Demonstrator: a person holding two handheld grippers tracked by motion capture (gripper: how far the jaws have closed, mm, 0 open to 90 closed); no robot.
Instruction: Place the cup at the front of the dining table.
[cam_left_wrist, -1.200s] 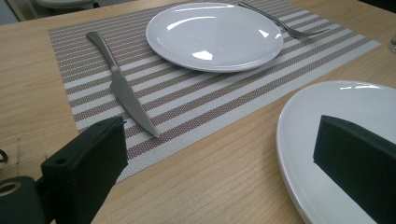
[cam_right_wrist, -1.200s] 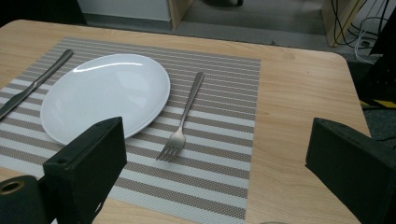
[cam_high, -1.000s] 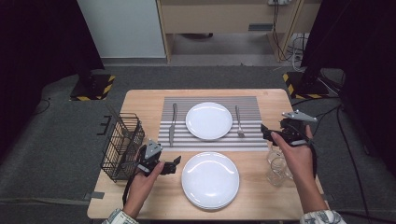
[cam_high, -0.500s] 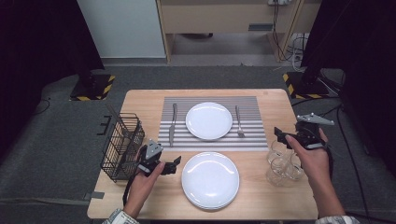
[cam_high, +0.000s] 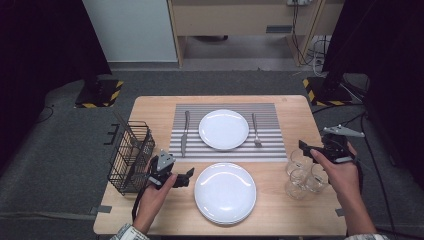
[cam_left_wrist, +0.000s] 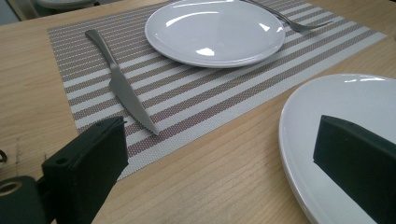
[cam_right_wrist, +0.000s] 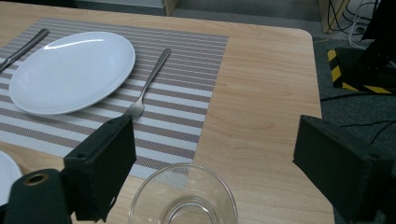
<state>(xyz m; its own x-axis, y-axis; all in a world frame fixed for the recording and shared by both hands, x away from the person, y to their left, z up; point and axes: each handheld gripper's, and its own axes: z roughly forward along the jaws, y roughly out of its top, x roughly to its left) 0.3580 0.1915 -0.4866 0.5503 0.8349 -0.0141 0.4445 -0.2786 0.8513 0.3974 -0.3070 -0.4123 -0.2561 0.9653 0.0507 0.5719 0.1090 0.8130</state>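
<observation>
A: Where was the right gripper at that moment?

B: It hung over the glasses near the right edge of the table. Three glasses stood there close together. In the right gripper view, one glass was just below the jaws and between them, but the pads did not touch it.

A: So the jaws were wide?

B: Yes, wide. They had just been closing a little, and nothing was held.

A: And the left gripper?

B: It rested low near the front left part of the table, between the basket at the left edge and the near plate. Its jaws were wide too and held nothing. In the left gripper view one jaw stood in front of this plate's rim.

A: What else was on the table?

B: A striped mat toward the far edge, with a second plate in the middle, a knife to the left of that plate and a fork to its right.
</observation>
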